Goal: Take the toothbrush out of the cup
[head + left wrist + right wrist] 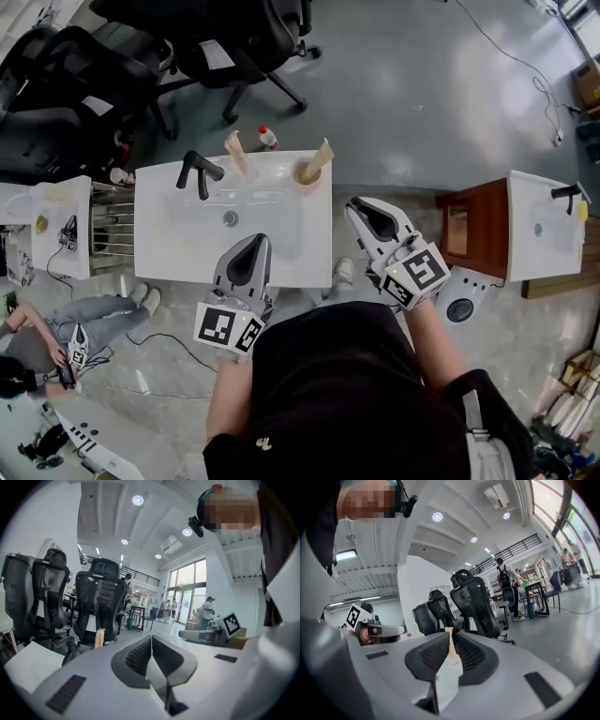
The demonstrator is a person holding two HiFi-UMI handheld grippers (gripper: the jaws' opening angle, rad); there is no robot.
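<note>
Left tongs (256, 242) over sink (187, 234) near edge, pressed together, empty. Toothbrush (324, 150) leans in cup (305, 172) at sink back right corner. I judge nothing done yet: reach, pinch and lift all left. Right tongs (357, 205) just off sink right edge, slightly spread, pinching nothing. Tan object (234, 150) at sink back edge, can't identify.

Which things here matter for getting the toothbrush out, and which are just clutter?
For the job: toothbrush, cup, right gripper, left gripper.
Just lying about: black faucet, red-capped bottle, tan packet, office chairs.
</note>
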